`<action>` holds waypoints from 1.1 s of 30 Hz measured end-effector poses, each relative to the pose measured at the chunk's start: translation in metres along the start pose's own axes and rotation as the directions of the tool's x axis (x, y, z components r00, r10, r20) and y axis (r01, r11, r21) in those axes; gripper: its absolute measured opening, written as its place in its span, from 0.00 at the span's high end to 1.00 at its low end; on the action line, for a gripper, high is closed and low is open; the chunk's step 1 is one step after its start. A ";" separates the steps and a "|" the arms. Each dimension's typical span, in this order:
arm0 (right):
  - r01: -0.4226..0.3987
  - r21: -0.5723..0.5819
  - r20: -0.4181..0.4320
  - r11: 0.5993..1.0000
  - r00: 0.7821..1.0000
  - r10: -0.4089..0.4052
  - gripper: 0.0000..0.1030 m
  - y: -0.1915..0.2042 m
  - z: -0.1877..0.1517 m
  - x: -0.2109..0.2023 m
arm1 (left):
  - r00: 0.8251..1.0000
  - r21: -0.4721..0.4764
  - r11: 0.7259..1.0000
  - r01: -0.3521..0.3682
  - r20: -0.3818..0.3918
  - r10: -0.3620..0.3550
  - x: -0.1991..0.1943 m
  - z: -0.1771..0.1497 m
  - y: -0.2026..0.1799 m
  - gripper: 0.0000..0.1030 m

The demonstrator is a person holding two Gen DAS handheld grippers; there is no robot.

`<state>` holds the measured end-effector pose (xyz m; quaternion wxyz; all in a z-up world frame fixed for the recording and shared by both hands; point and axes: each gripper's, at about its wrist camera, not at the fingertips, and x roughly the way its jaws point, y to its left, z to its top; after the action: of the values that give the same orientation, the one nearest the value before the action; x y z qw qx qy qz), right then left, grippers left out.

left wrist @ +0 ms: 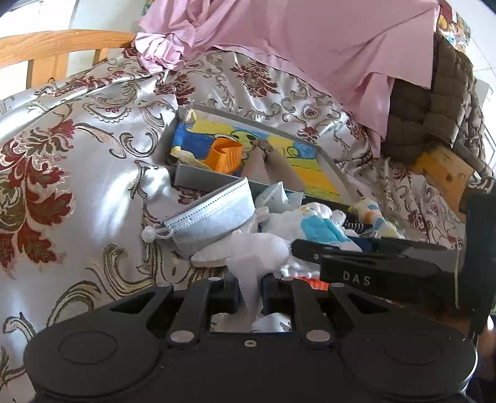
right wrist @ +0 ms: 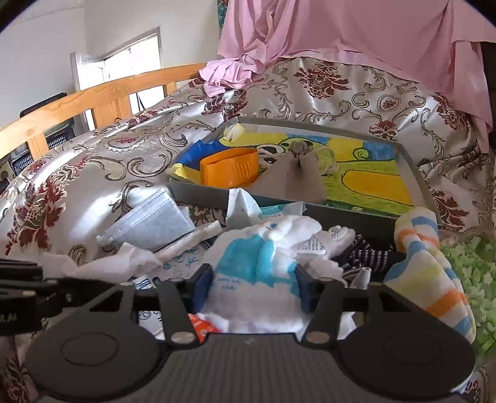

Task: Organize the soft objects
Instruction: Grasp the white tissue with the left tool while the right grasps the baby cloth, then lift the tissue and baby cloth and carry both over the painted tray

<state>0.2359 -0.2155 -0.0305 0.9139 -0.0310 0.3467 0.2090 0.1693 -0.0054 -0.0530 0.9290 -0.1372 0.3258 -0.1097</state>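
A pile of soft things lies on the floral bedspread in front of a grey tray. My left gripper is shut on a white sock at the pile's near left. My right gripper is open, its fingers on either side of a white and blue cloth; its black body also shows in the left wrist view. A grey face mask lies left of the pile. A striped sock lies at the right. A brown knotted cloth and an orange cup sit in the tray.
A pink sheet hangs over the back. A wooden bed rail runs along the left. Green foam bits lie at the far right. A brown quilted cushion stands at the back right.
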 end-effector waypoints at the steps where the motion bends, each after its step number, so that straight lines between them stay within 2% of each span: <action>1: 0.002 -0.006 0.001 1.000 1.000 -0.002 0.58 0.002 -0.001 -0.002 | 1.000 -0.004 1.000 -0.002 0.005 0.002 -0.001 0.000 0.001 0.86; 2: 0.008 -0.018 0.002 1.000 1.000 -0.008 0.62 0.004 -0.001 -0.005 | 1.000 -0.007 1.000 -0.005 0.010 0.005 -0.002 0.001 0.001 0.86; 6: 0.057 -0.134 0.011 0.989 0.998 -0.056 0.66 0.023 -0.007 -0.015 | 0.999 -0.012 1.000 -0.005 0.032 0.005 -0.007 0.002 0.001 0.86; 10: 0.124 -0.282 0.036 0.951 0.992 -0.119 0.65 0.047 -0.015 -0.020 | 0.999 -0.008 1.000 -0.002 0.045 0.002 -0.011 0.002 -0.001 0.86; 15: 0.169 -0.373 0.064 0.912 0.986 -0.157 0.69 0.064 -0.021 -0.022 | 0.998 -0.004 1.000 -0.005 0.056 0.005 -0.014 0.002 -0.001 0.86; 18: 0.203 -0.447 0.095 0.871 0.979 -0.179 0.75 0.073 -0.028 -0.026 | 0.998 -0.014 1.000 -0.007 0.068 0.008 -0.016 0.002 0.001 0.86; 22: 0.267 -0.560 0.175 0.785 0.964 -0.203 0.81 0.093 -0.039 -0.034 | 0.996 -0.033 0.999 -0.010 0.090 0.013 -0.021 0.003 0.003 0.86; 26: 0.322 -0.614 0.239 0.721 0.946 -0.218 0.82 0.107 -0.046 -0.037 | 0.994 -0.040 0.999 -0.011 0.107 0.015 -0.024 0.004 0.004 0.86; 29: 0.359 -0.606 0.277 0.710 0.932 -0.235 0.82 0.110 -0.044 -0.039 | 0.994 -0.036 0.999 -0.016 0.109 0.019 -0.024 0.004 0.004 0.86; 33: 0.382 -0.578 0.298 0.721 0.921 -0.250 0.82 0.106 -0.039 -0.041 | 0.993 -0.035 0.999 -0.021 0.118 0.025 -0.025 0.005 0.004 0.86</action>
<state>0.1414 -0.1420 -0.0239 0.9029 -0.3703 0.1540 0.1544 0.1532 0.0061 -0.0362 0.9454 -0.1553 0.2737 -0.0853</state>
